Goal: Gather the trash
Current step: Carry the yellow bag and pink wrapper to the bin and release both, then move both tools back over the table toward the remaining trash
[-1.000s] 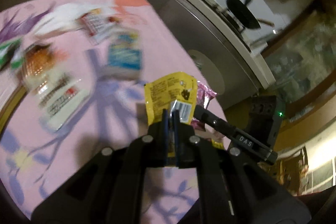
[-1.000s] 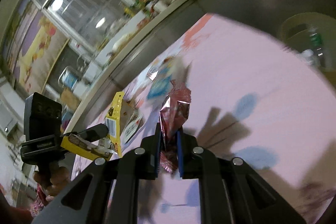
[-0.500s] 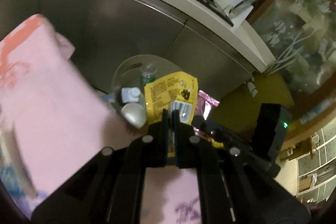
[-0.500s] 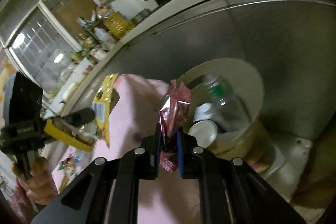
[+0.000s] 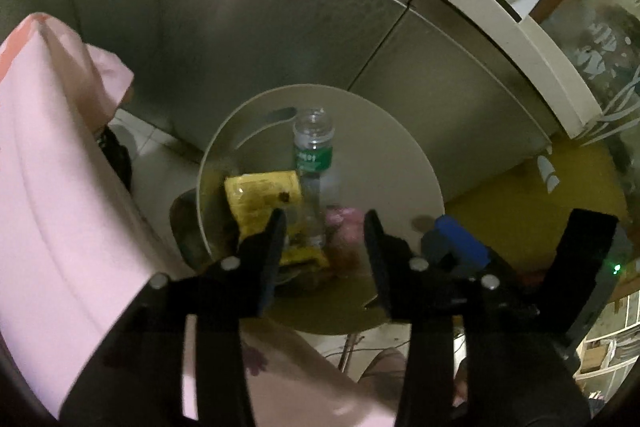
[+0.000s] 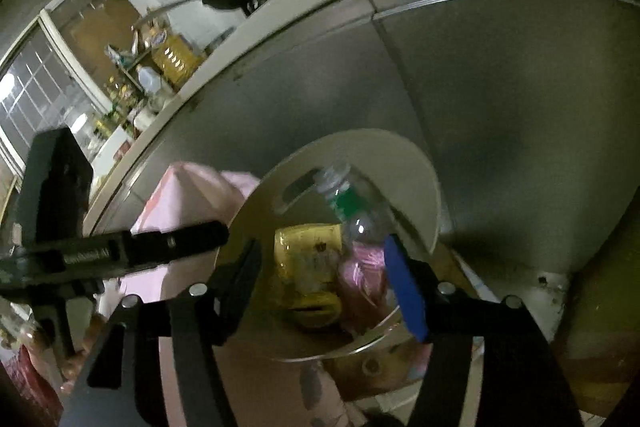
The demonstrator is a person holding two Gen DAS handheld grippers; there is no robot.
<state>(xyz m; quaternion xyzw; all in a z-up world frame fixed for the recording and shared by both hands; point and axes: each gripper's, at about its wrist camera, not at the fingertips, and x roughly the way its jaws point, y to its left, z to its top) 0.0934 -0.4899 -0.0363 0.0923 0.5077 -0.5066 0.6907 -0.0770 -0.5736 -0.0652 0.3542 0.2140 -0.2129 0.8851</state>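
Left wrist view looks down into a round cream plastic trash bin (image 5: pixel 400 163) standing on the floor against a brushed steel cabinet front (image 5: pixel 280 27). The left gripper (image 5: pixel 324 227) hangs over the bin's near rim, its jaws opening with nothing between them. Inside the bin lie a crumpled yellow snack wrapper (image 5: pixel 260 199), a clear plastic bottle with a green label (image 5: pixel 314 155) leaning toward the far wall, and a pink foil wrapper (image 5: pixel 344 223) just right of the yellow one. A pink cloth-covered table edge (image 5: pixel 52 187) fills the left side. The right gripper (image 6: pixel 324 267) also hovers above the bin, jaws opening and empty, one finger (image 6: pixel 404 287) faced with a blue pad. Both wrappers rest in the bin below it.
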